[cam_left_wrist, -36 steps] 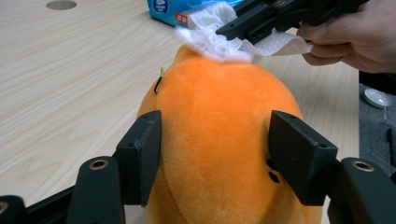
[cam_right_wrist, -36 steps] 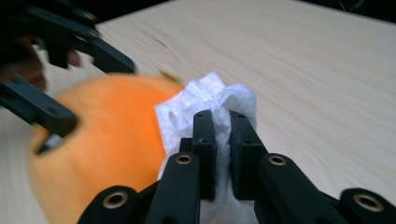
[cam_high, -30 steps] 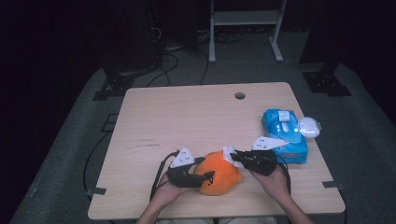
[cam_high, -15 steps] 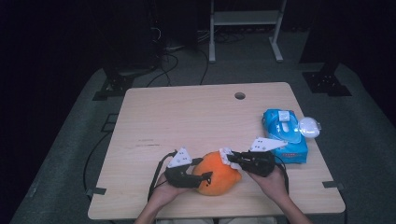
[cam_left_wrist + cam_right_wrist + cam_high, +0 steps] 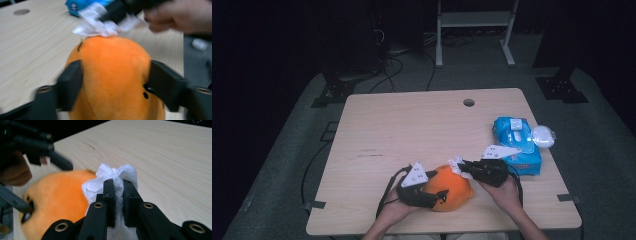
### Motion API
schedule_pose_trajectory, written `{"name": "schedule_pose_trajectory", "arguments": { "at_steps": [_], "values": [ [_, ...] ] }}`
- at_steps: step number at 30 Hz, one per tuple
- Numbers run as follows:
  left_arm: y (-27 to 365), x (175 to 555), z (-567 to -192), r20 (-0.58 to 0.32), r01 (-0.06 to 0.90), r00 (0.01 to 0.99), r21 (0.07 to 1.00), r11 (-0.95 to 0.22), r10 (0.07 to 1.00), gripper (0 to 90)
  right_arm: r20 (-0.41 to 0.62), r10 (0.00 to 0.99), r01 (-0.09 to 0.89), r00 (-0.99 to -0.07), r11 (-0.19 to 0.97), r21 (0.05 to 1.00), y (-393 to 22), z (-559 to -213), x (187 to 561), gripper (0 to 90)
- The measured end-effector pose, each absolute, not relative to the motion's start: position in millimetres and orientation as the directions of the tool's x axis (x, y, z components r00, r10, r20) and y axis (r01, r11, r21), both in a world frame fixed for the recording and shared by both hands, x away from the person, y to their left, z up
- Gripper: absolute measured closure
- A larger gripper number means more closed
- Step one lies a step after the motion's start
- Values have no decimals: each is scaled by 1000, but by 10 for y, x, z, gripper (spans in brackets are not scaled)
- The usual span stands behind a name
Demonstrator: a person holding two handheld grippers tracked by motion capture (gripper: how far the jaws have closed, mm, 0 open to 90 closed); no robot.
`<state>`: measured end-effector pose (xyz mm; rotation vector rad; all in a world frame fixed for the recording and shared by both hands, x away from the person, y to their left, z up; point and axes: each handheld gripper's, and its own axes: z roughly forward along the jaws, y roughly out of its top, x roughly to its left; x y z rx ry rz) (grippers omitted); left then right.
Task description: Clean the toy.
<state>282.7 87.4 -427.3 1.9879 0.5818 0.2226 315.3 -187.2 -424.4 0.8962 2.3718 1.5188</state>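
Orange plush toy (image 5: 115,75) sits between the left tool (image 5: 113,85) (jaws just opening).

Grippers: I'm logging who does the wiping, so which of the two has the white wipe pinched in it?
The right gripper, shut on the white wipe against the orange plush toy. The left gripper straddles the toy, its jaws having just opened.
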Motion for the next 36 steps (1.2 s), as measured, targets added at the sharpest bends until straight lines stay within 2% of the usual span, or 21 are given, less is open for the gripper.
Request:
{"name": "schedule_pose_trajectory", "arguments": {
  "at_steps": [2, 3, 5, 9, 16, 23, 31, 36],
  "values": [
    [901, 2885, -4307, -142, 369, 841, 856, -362, 521, 108, 168, 571, 395, -803, 299, 869, -1873, -4244, 3147, 818],
    [921, 2926, -4341, -211, 430, 824, 837, -338, 525, 92, 169, 569, 395, -805, 301, 868, -1873, -4239, 3141, 818],
    [927, 2960, -4383, -272, 481, 813, 812, -331, 514, 115, 167, 566, 392, -808, 304, 868, -1872, -4229, 3130, 817],
    [882, 2909, -4336, -186, 417, 841, 821, -389, 509, 276, 163, 570, 384, -806, 292, 876, -1838, -4199, 3104, 818],
    [881, 2867, -4333, -122, 366, 855, 831, -419, 505, 346, 73, 535, 286, -842, 327, 901, -1648, -4107, 2940, 818],
    [1032, 2969, -4372, -188, 422, 814, 841, -338, 549, 418, 79, 576, 318, -814, 326, 890, -1788, -4178, 3011, 818],
    [1330, 3116, -4408, -243, 483, 735, 843, -238, 633, 421, 63, 560, 327, -826, 385, 863, -1721, -4289, 2973, 818],
    [1399, 3147, -4418, -250, 491, 719, 844, -219, 649, 411, 100, 562, 370, -821, 391, 843, -1668, -4409, 3015, 817]
  ]
}}
